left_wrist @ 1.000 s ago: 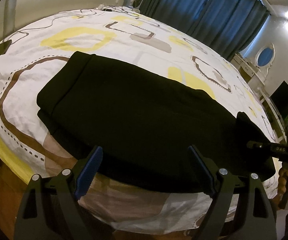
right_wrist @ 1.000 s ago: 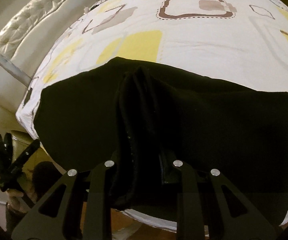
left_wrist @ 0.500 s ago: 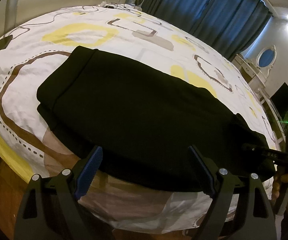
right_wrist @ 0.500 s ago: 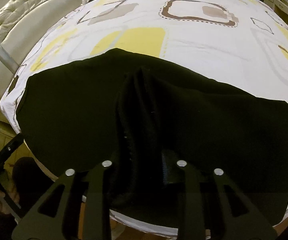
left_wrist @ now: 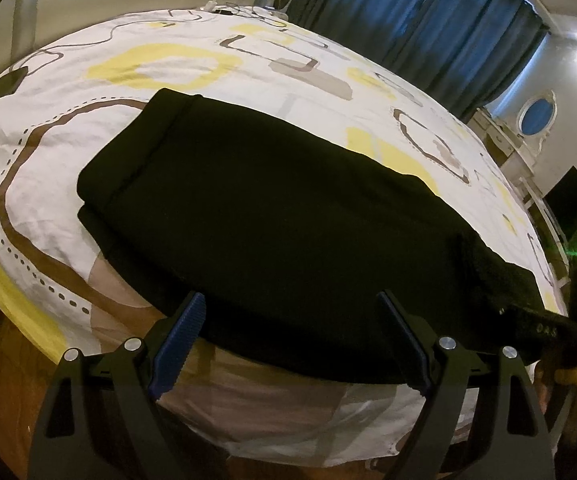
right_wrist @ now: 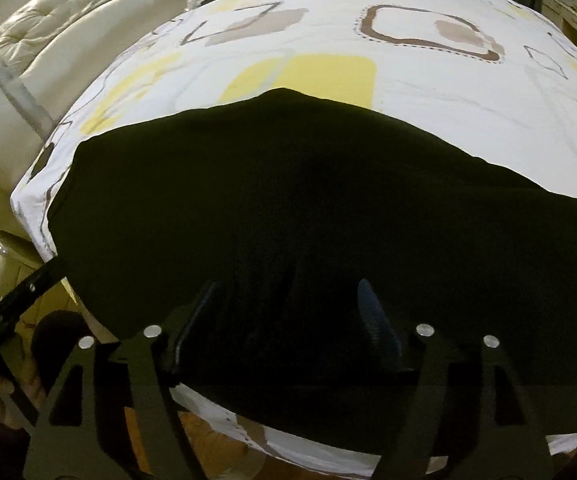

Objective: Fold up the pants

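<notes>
Two blue-padded fingers of the left gripper (left_wrist: 290,338) stand spread at the near edge of the folded black fabric pants (left_wrist: 272,216), which lie on the white patterned bedsheet (left_wrist: 88,92). From the right wrist, the right gripper (right_wrist: 288,320) is likewise spread, its pads over the pants (right_wrist: 308,184).

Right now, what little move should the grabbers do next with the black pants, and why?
Probably pull both back from the pants. They lie folded flat on the bedspread, and the left gripper and right gripper both have their fingers apart, gripping no cloth.
</notes>
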